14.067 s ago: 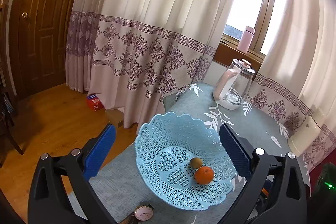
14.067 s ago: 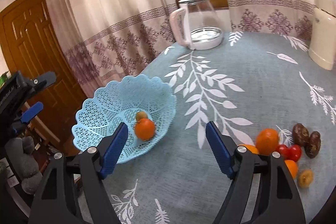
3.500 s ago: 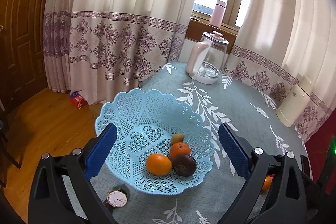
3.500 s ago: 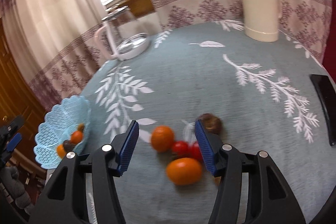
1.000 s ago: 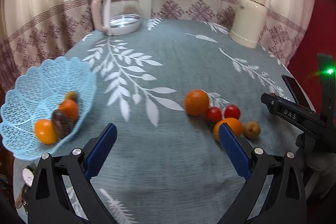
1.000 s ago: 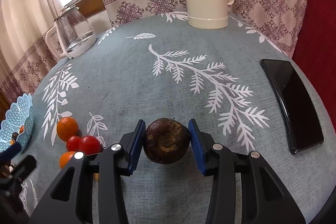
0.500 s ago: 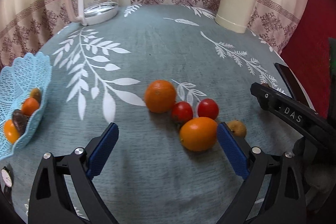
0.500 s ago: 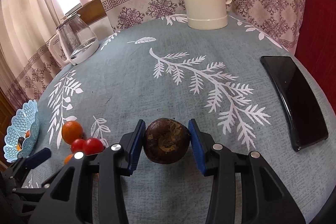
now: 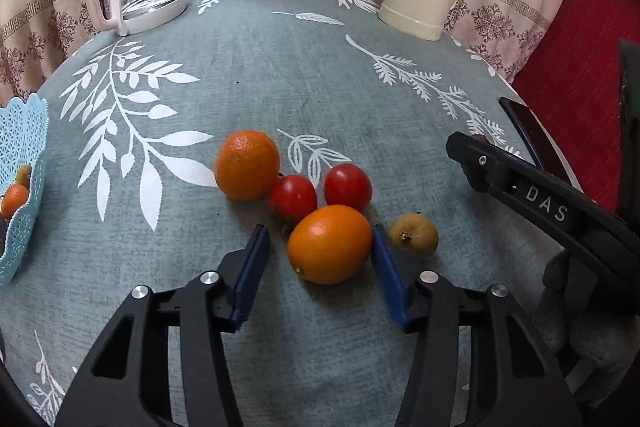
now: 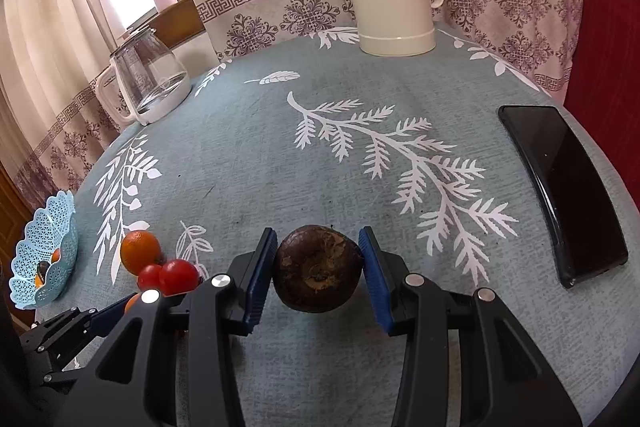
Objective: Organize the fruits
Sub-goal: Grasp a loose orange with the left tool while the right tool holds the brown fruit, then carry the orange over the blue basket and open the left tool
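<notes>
Leaf-print tablecloth (image 9: 280, 67), left fingers (image 9: 320, 251) apart around orange (image 9: 330, 243) lying crosswise, right fingers (image 10: 318, 269) clamping dark fruit (image 10: 316, 269)

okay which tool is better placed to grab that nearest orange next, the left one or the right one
Left. The left tool is open with the nearest orange already between its fingers; one finger touches it. The right tool is shut on a dark brown fruit, so it is occupied.
</notes>
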{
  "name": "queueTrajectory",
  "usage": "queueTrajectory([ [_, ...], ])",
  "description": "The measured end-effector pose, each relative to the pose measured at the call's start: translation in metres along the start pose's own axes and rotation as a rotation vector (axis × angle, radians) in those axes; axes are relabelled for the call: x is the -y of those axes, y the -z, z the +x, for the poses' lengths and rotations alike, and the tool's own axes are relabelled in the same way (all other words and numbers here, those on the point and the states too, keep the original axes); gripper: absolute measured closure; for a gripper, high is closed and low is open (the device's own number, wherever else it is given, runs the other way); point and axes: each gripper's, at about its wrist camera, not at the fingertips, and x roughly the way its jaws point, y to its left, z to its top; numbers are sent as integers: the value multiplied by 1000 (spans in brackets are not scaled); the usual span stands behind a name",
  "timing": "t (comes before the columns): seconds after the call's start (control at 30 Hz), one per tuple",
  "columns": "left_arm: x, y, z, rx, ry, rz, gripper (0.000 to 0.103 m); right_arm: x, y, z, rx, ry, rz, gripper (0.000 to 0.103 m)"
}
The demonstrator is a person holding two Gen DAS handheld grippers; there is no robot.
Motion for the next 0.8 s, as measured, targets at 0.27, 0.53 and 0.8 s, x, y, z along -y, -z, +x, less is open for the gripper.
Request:
queueTrajectory([
  [0.27, 0, 4, -7, 7, 24, -2, 61, 0, 0, -1, 6, -2, 3, 60],
  [0.53, -7, 7, -25, 44, -9, -13, 61, 1, 0, -6, 33, -16, 4, 60],
  [0.8, -20, 9, -44, 74, -34, -34, 61, 2, 0, -9, 46, -20, 6, 60],
])
